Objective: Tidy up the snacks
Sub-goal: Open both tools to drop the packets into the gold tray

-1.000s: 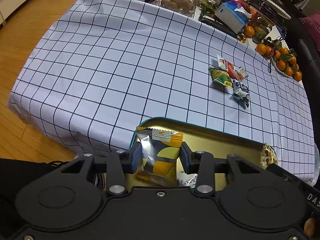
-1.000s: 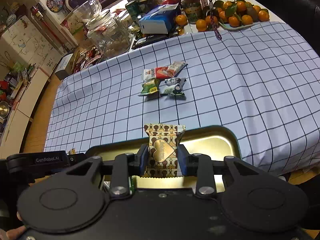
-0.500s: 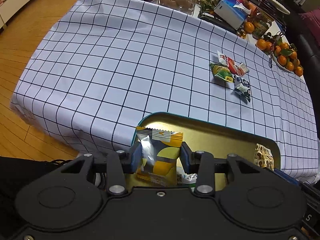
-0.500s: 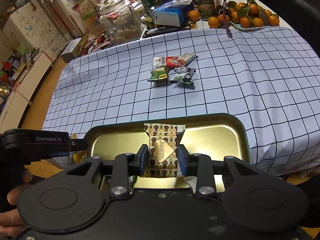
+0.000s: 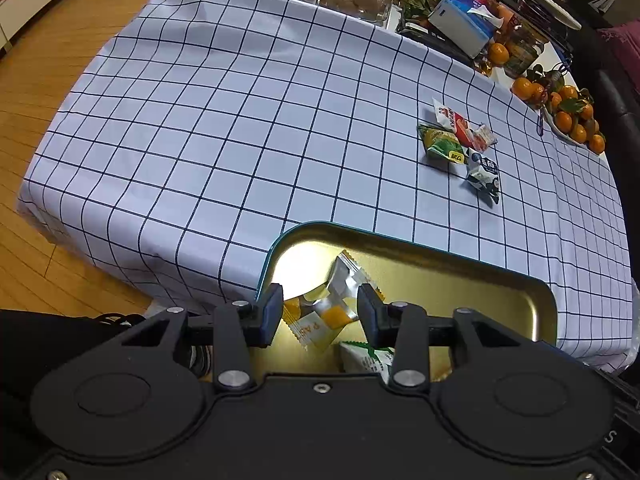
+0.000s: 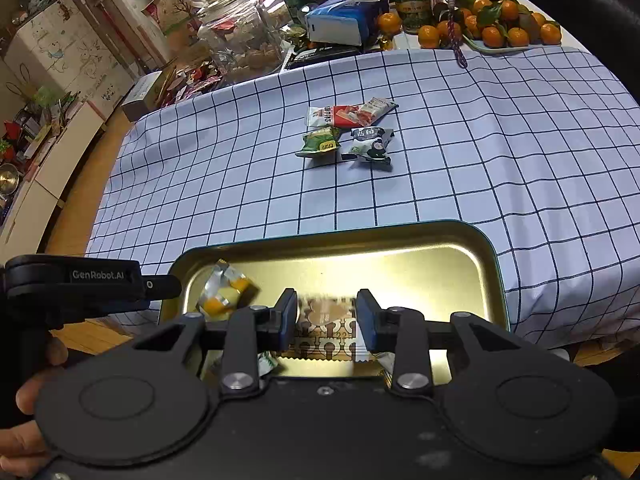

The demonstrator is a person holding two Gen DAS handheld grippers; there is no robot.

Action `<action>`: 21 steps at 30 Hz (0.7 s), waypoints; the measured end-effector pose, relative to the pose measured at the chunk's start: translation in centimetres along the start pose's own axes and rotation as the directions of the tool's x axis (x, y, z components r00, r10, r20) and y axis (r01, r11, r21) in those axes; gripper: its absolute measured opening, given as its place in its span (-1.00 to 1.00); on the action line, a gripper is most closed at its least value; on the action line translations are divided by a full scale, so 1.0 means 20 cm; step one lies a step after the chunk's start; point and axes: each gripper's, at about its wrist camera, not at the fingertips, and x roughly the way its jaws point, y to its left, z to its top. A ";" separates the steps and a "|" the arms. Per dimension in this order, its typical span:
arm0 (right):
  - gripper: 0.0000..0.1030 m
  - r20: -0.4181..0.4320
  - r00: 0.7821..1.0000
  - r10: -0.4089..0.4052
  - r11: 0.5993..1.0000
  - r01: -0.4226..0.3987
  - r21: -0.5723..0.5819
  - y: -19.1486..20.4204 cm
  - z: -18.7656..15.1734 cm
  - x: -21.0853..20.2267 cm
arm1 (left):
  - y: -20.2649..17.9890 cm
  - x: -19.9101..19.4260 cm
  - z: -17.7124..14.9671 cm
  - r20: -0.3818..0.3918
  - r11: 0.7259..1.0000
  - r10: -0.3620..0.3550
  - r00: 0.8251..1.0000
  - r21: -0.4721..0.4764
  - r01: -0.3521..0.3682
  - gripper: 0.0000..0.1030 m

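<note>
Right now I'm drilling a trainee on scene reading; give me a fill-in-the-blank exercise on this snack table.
1. The yellow snack packet lies in the gold ____.
2. ____ snack packets remain together on the checked tablecloth.
3. The white plate at the table's far end holds ____.
4. The left gripper has its jaws ____.

Missing words: tray; three; oranges; open
</note>
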 end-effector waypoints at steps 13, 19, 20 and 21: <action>-0.30 -0.019 1.000 -0.010 1.000 0.010 -0.013 0.01 -0.01 0.01 | -0.04 -0.01 -0.02 0.025 0.997 0.050 0.998 0.052 -0.051 -0.06; -0.30 -0.030 0.999 -0.026 1.000 0.025 -0.015 0.00 -0.01 0.02 | -0.05 -0.01 -0.02 0.033 0.995 0.075 0.997 0.064 -0.077 -0.06; -0.30 -0.031 0.999 -0.028 1.000 0.028 -0.015 0.00 -0.01 0.02 | -0.05 -0.01 -0.02 0.035 0.994 0.081 0.996 0.066 -0.083 -0.06; -0.30 -0.034 0.999 -0.033 0.999 0.033 -0.015 0.00 -0.01 0.03 | -0.05 -0.01 -0.02 0.038 0.994 0.086 0.996 0.070 -0.089 -0.06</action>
